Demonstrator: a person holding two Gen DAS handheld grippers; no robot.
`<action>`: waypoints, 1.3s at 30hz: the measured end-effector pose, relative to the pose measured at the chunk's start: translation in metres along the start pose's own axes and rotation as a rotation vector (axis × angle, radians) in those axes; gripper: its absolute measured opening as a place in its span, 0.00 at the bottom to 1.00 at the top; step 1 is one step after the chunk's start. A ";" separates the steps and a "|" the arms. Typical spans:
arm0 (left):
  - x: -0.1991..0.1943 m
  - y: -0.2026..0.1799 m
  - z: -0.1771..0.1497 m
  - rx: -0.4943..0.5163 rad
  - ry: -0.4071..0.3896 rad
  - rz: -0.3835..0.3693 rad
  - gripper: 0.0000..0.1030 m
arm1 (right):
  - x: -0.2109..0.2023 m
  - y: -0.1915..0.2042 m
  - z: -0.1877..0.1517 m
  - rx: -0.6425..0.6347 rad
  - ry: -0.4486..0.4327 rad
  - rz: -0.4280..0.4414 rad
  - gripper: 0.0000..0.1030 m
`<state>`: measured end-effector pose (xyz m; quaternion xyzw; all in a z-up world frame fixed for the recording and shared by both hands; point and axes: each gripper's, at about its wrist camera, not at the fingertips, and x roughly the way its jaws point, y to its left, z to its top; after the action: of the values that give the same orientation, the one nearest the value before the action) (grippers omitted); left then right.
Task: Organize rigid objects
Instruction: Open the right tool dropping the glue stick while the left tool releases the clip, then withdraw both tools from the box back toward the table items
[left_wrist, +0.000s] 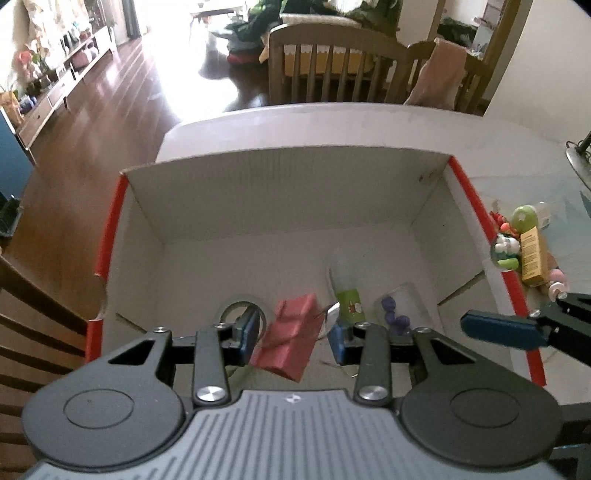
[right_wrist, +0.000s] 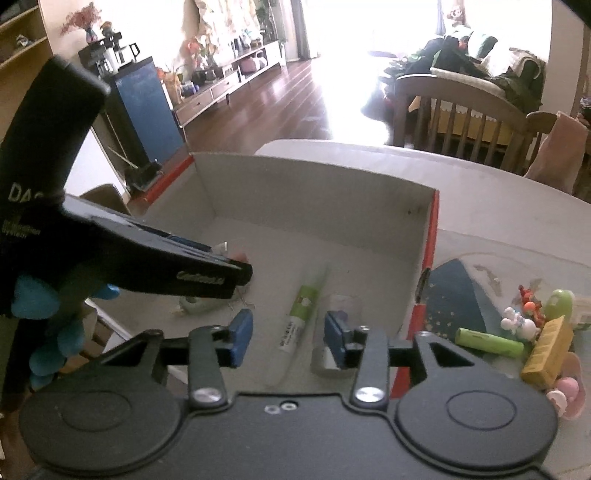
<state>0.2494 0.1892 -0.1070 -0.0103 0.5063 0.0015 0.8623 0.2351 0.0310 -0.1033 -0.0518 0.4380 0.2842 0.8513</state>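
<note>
A white cardboard box (left_wrist: 280, 192) with red edges stands on the table. My left gripper (left_wrist: 293, 336) hangs over its near part, jaws open. A pink block (left_wrist: 291, 339) sits between the pads; it looks loose, blurred as if falling. In the box lie a green-labelled tube (left_wrist: 349, 301), a clear case with purple pieces (left_wrist: 400, 310) and a round ring (left_wrist: 242, 310). My right gripper (right_wrist: 288, 338) is open and empty above the tube (right_wrist: 301, 314) and the clear case (right_wrist: 332, 350). The left gripper's body (right_wrist: 147, 258) shows at the left of the right wrist view.
Right of the box lie a green cylinder (right_wrist: 489, 343), a yellow box (right_wrist: 546, 350), a small white figure (right_wrist: 517, 325), a green capsule (right_wrist: 561, 302) and pink pieces (right_wrist: 565, 395). Wooden chairs (left_wrist: 332, 70) stand behind the table (left_wrist: 369, 125). The floor drops off at left.
</note>
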 end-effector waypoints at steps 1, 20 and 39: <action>-0.003 -0.001 -0.001 0.003 -0.008 0.003 0.39 | -0.002 -0.002 0.001 0.002 -0.006 0.002 0.48; -0.064 -0.011 -0.017 0.000 -0.111 0.009 0.56 | -0.057 -0.009 -0.009 -0.004 -0.112 0.041 0.71; -0.129 -0.055 -0.047 0.004 -0.242 -0.037 0.76 | -0.125 -0.043 -0.036 0.035 -0.264 0.026 0.95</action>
<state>0.1462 0.1339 -0.0159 -0.0177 0.3983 -0.0143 0.9170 0.1747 -0.0718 -0.0355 0.0067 0.3279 0.2919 0.8985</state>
